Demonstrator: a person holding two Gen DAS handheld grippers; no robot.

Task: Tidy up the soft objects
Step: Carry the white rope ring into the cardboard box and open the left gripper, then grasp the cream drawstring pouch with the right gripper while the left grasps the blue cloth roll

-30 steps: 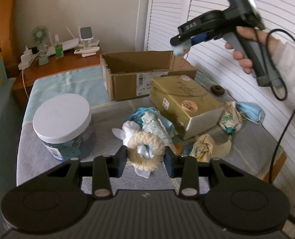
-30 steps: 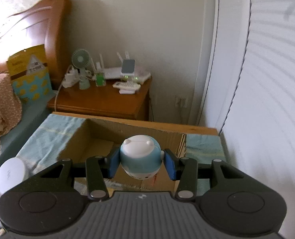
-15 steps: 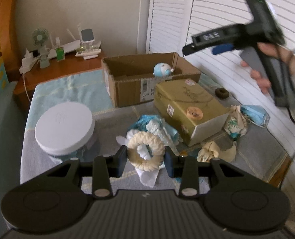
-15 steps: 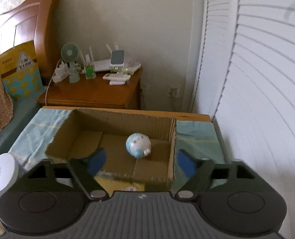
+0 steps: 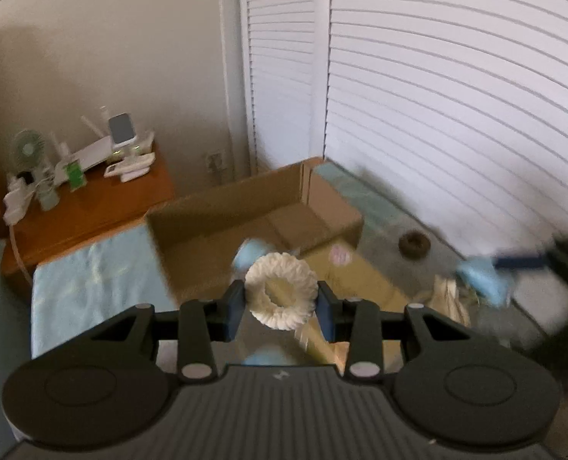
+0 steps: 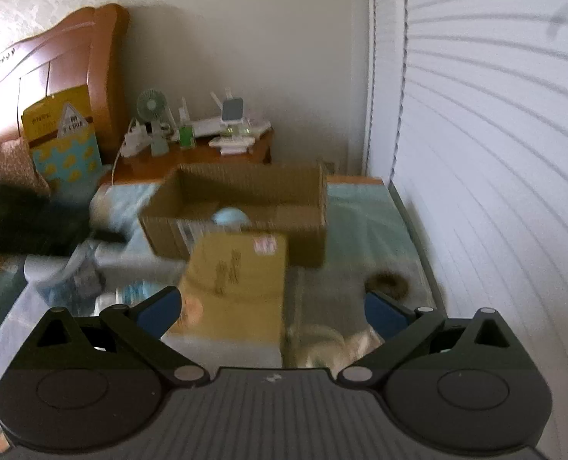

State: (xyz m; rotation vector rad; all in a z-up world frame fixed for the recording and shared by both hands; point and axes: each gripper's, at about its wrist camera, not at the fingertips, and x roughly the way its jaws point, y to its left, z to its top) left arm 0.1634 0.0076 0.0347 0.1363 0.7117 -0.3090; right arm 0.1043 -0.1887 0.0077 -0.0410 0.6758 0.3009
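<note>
On tabletop (image 6: pixel 372 226): open carton (image 6: pixel 245 207), one blue-white toy (image 6: pixel 230 217) inside. Closed yellow box (image 6: pixel 241 276) just before it. Left hand-held gripper (image 5: pixel 280 299) clamps white ring (image 5: pixel 280 294), its hole facing the camera, above the carton's near edge. Right hand-held gripper (image 6: pixel 272 308) empty, jaws just opened wide. Brown ring (image 6: pixel 387 283) lies flat beside box.

both wrist views look down; sharing the cardboard box (image 5: pixel 253 222) (image 6: pixel 241 207)
</note>
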